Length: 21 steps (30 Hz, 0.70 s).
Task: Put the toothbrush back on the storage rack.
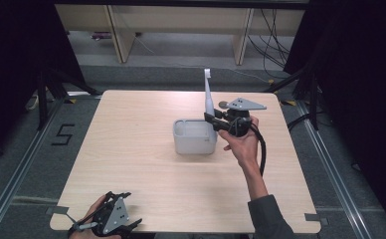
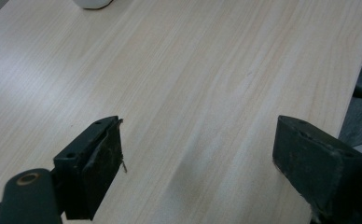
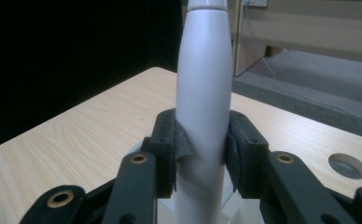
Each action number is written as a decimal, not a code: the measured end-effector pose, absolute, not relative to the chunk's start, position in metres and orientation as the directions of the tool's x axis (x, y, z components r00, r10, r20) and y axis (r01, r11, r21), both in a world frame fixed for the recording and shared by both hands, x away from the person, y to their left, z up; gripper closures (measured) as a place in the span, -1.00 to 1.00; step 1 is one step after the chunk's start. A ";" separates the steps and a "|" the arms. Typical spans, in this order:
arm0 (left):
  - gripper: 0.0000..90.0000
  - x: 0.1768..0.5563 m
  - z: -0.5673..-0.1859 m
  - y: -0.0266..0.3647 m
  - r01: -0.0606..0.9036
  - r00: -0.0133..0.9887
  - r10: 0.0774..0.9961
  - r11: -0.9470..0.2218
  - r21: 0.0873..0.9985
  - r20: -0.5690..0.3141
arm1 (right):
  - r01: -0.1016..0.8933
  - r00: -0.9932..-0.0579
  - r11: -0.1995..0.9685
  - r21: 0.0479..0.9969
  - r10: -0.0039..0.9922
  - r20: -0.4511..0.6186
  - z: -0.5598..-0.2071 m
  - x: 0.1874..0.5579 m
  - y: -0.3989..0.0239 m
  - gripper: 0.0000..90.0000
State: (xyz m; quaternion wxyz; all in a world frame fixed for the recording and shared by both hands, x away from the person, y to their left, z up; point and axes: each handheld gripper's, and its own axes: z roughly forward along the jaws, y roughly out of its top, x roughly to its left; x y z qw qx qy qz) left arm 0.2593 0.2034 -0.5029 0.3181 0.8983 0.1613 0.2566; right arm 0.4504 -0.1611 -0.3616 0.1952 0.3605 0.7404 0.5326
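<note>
Showing a pale wooden table [image 1: 131,164] seen from above, its four edges free on all sides; dark floor surrounds it, with a rail along each side and pale furniture legs beyond the far edge; most of the tabletop is bare, leaving wide open room across the left half and the near half; a grey rectangular tub [image 1: 195,136] stands near the middle, slightly toward the far right; a small round hole [image 3: 347,165] in the tabletop lies near the far right edge, to the right of the jaws in the right gripper view

The right gripper [image 1: 212,119] is held level just right of the tub, over its right rim, by the person's right hand [image 1: 241,142]; its jaws are clamped on a long white handle-like piece [image 1: 208,97], which stands nearly upright and rises from the tub's far right corner toward the far edge; in the right gripper view the white piece [image 3: 202,102] runs vertically between the two black pads, which press on it from both sides at its lower, wider part; its upper end passes out of that frame

The left gripper [image 1: 126,226] rests at the near left corner of the table, in the person's left hand [image 1: 94,214], well apart from the tub; in the left gripper view its jaws stand wide and released over bare wood, close to the table's edge at the right of that frame
</note>
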 end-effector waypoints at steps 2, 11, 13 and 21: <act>-0.66 0.259 -0.503 0.204 0.126 0.818 0.451 -0.745 0.655 0.356 | 0.310 -0.667 0.170 0.935 0.740 0.087 -0.360 0.455 -0.156 0.49; -0.66 0.259 -0.502 0.203 0.124 0.818 0.451 -0.744 0.656 0.357 | 0.309 -0.661 0.170 0.936 0.746 0.082 -0.357 0.469 -0.141 0.49; -0.66 0.259 -0.502 0.204 0.124 0.818 0.452 -0.742 0.659 0.356 | 0.327 -0.665 0.160 0.932 0.740 0.106 -0.359 0.474 -0.138 0.49; -0.66 0.259 -0.503 0.203 0.125 0.817 0.454 -0.742 0.659 0.356 | 0.330 -0.654 0.173 0.928 0.751 0.092 -0.364 0.488 -0.127 0.49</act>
